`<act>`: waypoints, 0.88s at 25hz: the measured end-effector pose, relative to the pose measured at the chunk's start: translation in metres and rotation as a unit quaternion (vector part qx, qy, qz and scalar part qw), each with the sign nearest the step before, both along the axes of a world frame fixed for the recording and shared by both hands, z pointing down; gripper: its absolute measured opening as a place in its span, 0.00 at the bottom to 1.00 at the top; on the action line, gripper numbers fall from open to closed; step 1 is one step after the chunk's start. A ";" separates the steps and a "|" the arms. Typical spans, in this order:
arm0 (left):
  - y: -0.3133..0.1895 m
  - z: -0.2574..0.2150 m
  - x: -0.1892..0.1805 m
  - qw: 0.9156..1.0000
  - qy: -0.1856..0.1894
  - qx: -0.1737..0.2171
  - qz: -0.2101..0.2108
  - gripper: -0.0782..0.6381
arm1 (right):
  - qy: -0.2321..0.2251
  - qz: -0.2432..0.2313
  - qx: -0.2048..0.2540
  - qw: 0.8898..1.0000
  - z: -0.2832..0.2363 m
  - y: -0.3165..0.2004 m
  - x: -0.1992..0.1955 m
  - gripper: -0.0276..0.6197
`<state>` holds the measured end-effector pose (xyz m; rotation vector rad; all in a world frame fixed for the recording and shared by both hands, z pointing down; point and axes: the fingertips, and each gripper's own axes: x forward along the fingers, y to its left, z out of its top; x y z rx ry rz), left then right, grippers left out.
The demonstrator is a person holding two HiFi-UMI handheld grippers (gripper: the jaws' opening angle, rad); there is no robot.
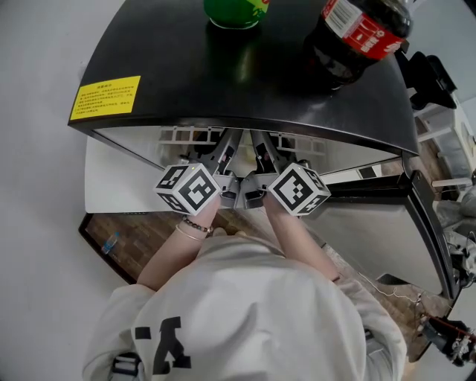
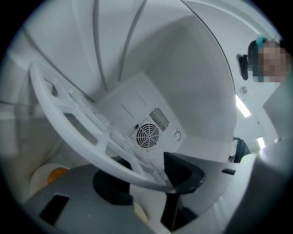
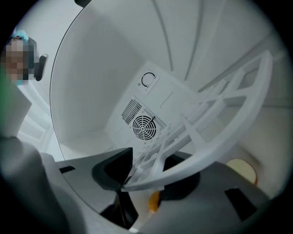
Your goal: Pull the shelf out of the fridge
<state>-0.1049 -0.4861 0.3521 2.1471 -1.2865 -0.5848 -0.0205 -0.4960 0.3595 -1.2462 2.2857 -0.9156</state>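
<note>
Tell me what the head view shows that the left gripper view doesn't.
Only the head view shows the fridge's black top, with a yellow sticker, a green bottle and a cola bottle on it. Only the left gripper view shows the round fan vent on the fridge's back wall. Both show the white shelf and the left claw at its front rim, which lies between the jaws.

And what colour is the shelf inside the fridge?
White. The shelf shows best in the right gripper view, as an openwork plastic grid.
</note>
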 end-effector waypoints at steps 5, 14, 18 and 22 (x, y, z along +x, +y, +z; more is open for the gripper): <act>0.006 0.000 0.001 1.000 -0.005 0.002 0.003 0.39 | -0.007 0.002 -0.009 1.000 -0.001 0.007 -0.002 0.29; 0.017 0.000 0.003 1.000 -0.005 -0.003 0.004 0.37 | -0.014 0.006 -0.018 1.000 -0.001 0.018 0.000 0.28; 0.023 -0.001 0.003 1.000 0.000 0.010 0.003 0.37 | -0.020 0.009 -0.008 1.000 -0.002 0.024 0.001 0.28; 0.027 -0.002 0.003 1.000 0.007 0.026 0.002 0.37 | -0.025 0.008 0.001 1.000 -0.002 0.028 0.000 0.28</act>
